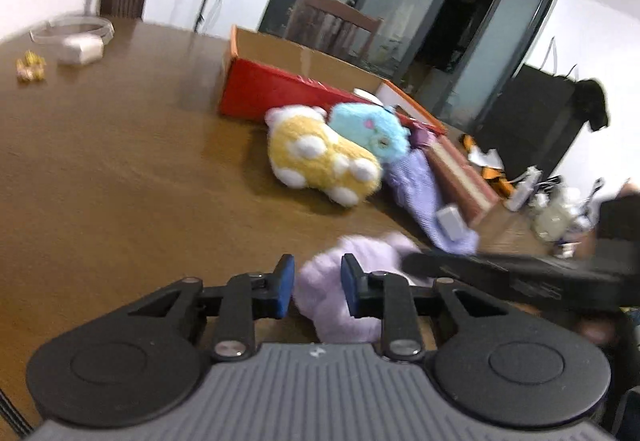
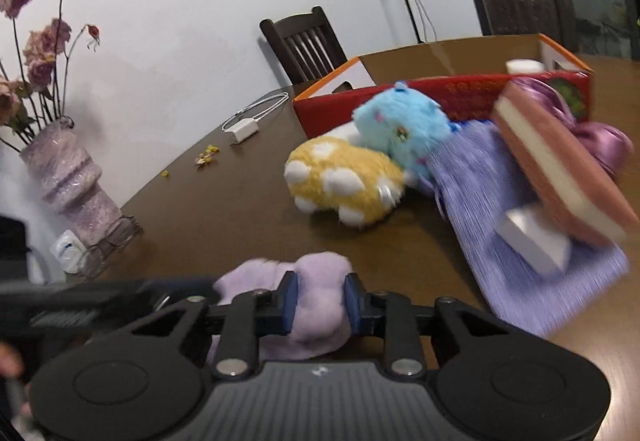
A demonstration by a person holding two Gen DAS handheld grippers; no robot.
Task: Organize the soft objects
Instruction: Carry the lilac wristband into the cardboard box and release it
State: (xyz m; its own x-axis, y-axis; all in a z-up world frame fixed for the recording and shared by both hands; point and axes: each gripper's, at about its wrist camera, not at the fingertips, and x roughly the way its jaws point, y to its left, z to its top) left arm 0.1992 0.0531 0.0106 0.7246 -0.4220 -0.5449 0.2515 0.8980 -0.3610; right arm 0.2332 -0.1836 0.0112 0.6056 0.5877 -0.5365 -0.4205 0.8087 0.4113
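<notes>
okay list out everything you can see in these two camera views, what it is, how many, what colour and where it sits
fuzzy cloth: one, lilac, near table edge, between both grippers' pads
plush toy: one, yellow with white spots, mid-table
second plush toy: one, blue, leaning behind the yellow one
knit cloth: one, purple, spread right of the toys
book: one, pink cover, lying tilted on the knit cloth
box: one, red, open, behind the toys
charger with cable: one, white, far side of table
vase: one, mauve, holding dried roses, in the right wrist view's left
chairs: two, dark wood, beyond table
table: one, brown wood
left gripper: black, blue pads, gripping the fuzzy cloth
right gripper: same, gripping it too
</notes>
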